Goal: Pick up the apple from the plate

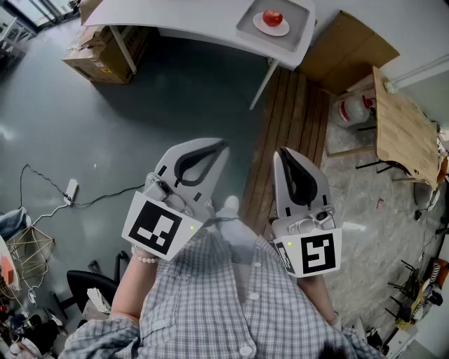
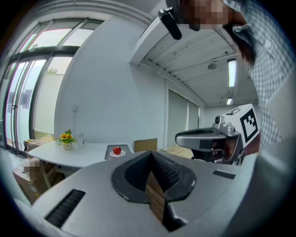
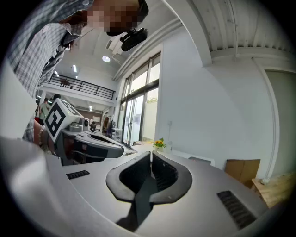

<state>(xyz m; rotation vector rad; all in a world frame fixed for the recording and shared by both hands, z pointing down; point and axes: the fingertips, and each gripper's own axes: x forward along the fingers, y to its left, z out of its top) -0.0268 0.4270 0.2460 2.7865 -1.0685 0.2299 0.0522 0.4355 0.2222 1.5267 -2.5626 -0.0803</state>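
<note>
Apple [image 1: 272, 17]: top of frame on its plate [image 1: 283, 31], well off; walk closer.
Left gripper [image 1: 222, 145]: closed, empty.
Right gripper [image 1: 280, 151]: closed, empty; you open it wide first.

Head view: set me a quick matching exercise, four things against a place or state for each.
1. red round apple
2. brown cardboard box
3. white power strip
4. left gripper

A. shut, nothing between the jaws
B. out on the grey floor, cable attached
C. on the small white plate
D. beside the white table leg

Pairs: 1-C, 2-D, 3-B, 4-A
</note>
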